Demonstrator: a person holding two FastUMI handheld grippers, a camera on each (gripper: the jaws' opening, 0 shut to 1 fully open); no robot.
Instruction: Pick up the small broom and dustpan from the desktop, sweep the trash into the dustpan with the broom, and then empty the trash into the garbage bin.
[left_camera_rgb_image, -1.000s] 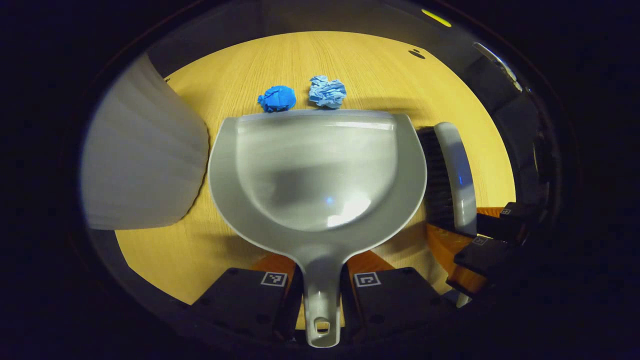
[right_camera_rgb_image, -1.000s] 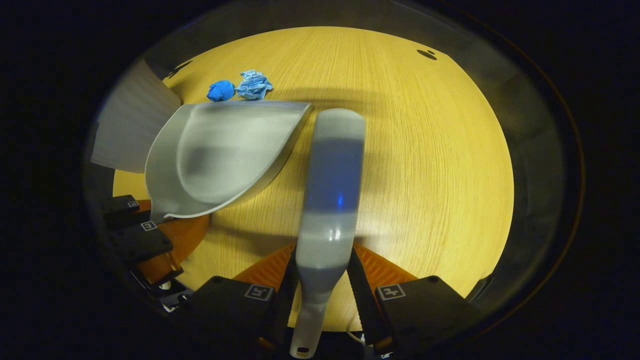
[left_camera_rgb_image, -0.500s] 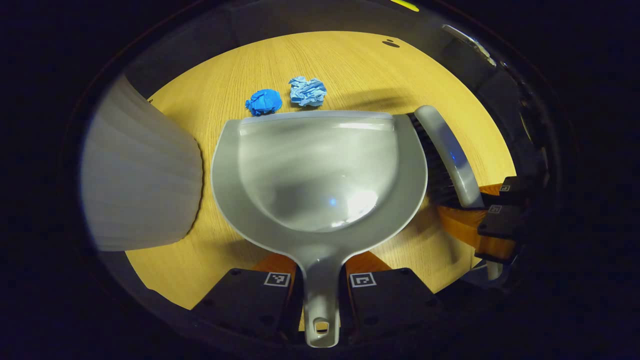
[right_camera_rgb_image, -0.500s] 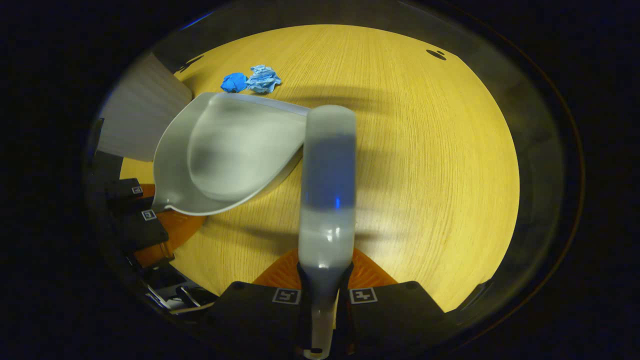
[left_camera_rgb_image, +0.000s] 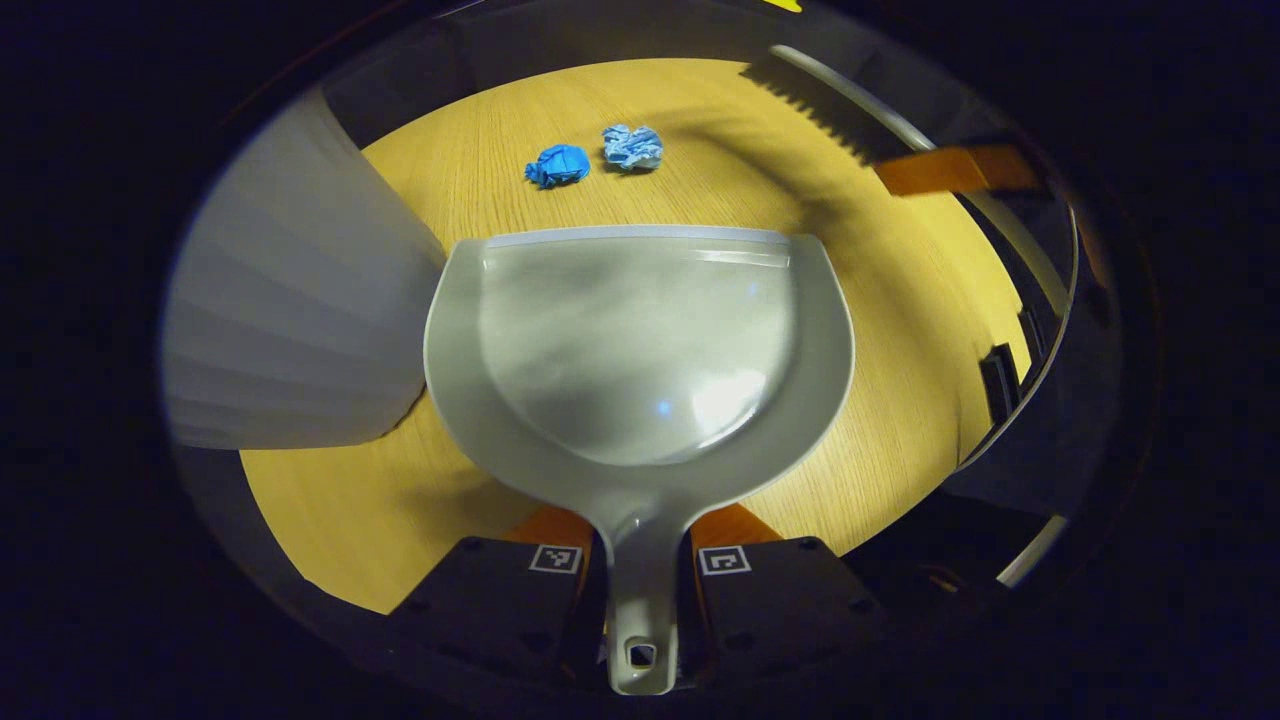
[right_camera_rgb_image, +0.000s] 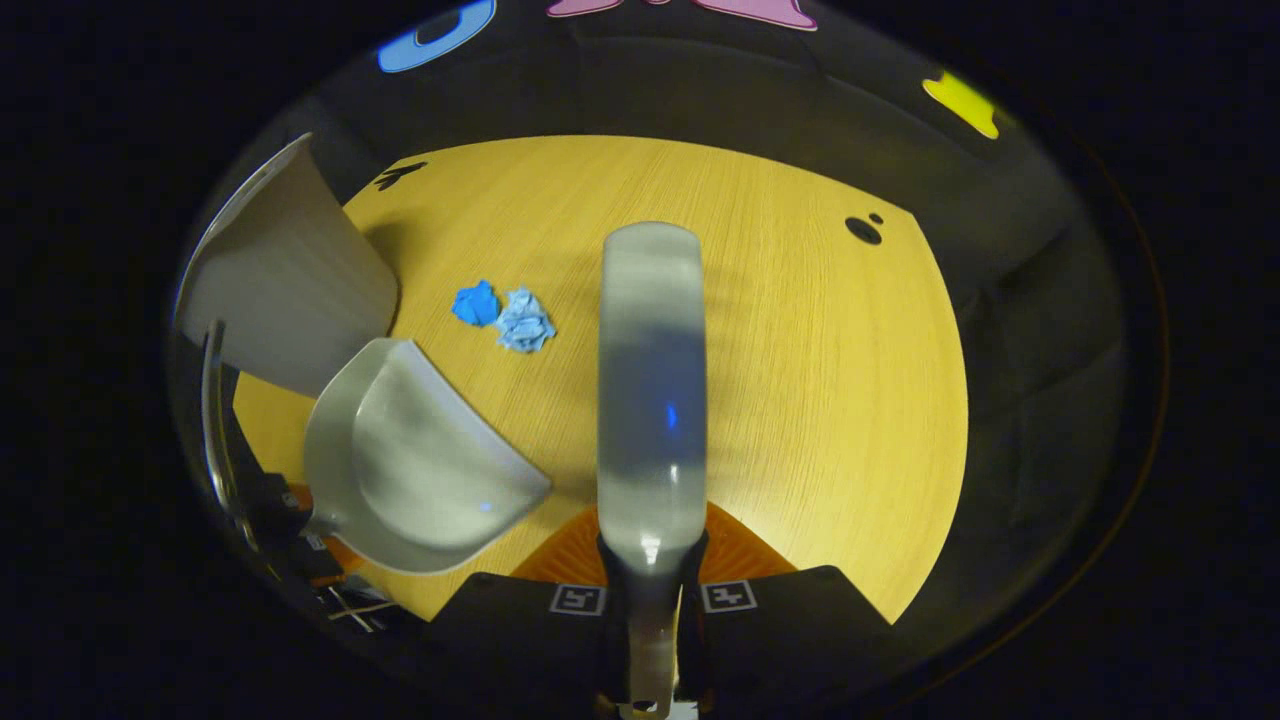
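Right gripper view: right hand-held gripper (right_camera_rgb_image: 650, 610) clamped on broom (right_camera_rgb_image: 650, 380) handle, now raised higher above surface (right_camera_rgb_image: 820, 400) than before. Paper balls (right_camera_rgb_image: 503, 312) ahead-left, farther off. Left hand-held gripper (left_camera_rgb_image: 640, 585) still closed on dustpan (left_camera_rgb_image: 640, 340) handle, drawn back from balls; bin (left_camera_rgb_image: 290, 320) left.

Paper wads (left_camera_rgb_image: 597, 157) beyond dustpan (left_camera_rgb_image: 640, 340) — bin (left_camera_rgb_image: 290, 320) left.

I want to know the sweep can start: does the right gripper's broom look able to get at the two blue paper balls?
Probably yes. The right gripper holds the broom above bare desktop, and nothing lies between it and the paper balls; the dustpan sits short of them.
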